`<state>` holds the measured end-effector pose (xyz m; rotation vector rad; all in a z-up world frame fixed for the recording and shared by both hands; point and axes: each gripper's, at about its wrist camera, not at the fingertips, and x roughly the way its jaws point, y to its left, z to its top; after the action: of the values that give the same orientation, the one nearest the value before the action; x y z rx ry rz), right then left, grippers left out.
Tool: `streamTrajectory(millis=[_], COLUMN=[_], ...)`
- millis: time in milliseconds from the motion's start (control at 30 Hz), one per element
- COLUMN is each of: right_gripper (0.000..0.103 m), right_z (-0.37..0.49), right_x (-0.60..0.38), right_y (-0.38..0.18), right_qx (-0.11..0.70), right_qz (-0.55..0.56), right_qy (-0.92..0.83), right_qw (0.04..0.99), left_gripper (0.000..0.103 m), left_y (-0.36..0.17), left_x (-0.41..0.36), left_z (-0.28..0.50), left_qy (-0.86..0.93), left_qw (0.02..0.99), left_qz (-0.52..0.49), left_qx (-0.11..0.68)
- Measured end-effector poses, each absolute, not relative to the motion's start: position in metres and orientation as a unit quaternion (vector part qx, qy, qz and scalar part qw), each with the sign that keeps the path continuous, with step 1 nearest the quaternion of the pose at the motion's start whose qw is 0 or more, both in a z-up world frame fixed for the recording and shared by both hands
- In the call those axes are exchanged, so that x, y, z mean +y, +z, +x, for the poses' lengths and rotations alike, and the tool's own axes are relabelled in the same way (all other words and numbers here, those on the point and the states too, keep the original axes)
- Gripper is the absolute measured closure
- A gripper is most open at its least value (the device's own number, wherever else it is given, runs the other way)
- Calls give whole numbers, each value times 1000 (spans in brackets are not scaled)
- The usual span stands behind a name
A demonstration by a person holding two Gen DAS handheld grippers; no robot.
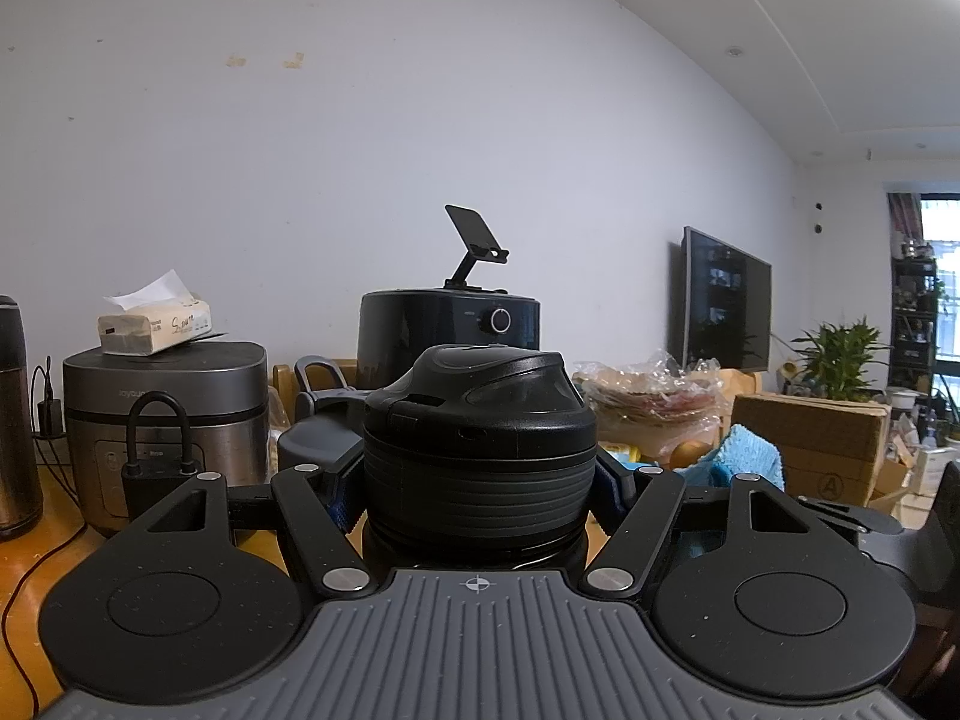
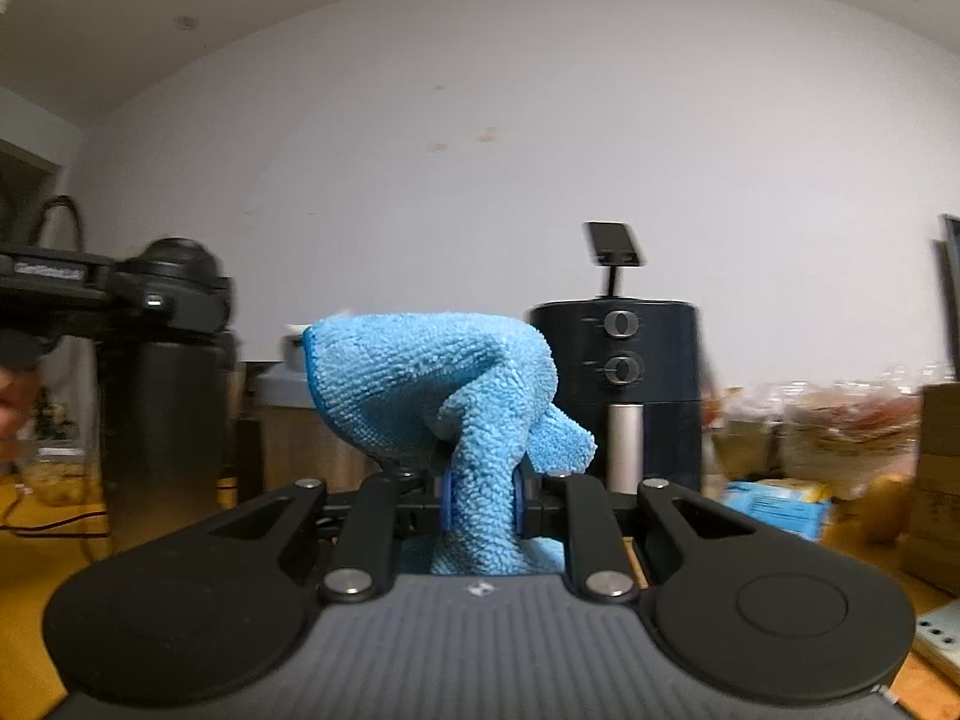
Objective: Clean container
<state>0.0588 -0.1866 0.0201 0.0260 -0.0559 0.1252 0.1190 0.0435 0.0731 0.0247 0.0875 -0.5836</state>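
Blue cloth [image 2: 444, 384] is being pinched by the right gripper [image 2: 480, 501] fingers, probably for wiping, while the left gripper [image 1: 480, 492] is clamping the black container [image 1: 480, 438] steady.

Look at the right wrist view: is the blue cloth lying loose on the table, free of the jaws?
No. The blue cloth is pinched between the jaws of the right gripper and stands up above them.

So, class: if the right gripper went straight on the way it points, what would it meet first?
Probably the black air fryer behind the blue cloth it grips, though depth is unclear.
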Motion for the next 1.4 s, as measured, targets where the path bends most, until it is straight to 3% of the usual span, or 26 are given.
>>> streamTrajectory(millis=[400, 433, 467, 533, 1400], right_gripper=[88, 88, 88, 88, 88], right_z=[58, 58, 57, 57, 57], right_x=[-188, -188, -188, -189, -187], right_y=[20, 20, 20, 20, 20], right_qx=[-25, -25, -25, -25, -27], right_qz=[13, 13, 13, 14, 17], right_qy=[-1, -1, -1, 0, -11], right_qw=[1000, 1000, 1000, 1000, 999], left_gripper=[34, 32, 20, 7, 6], left_y=[70, 70, 69, 69, 82], left_x=[41, 40, 40, 41, -35], left_z=[113, 113, 112, 110, 91], left_qy=[-273, -269, -263, -242, 36], left_qw=[961, 963, 964, 970, 999], left_qz=[13, 12, 10, -3, -10], left_qx=[30, 28, 26, 18, 9])
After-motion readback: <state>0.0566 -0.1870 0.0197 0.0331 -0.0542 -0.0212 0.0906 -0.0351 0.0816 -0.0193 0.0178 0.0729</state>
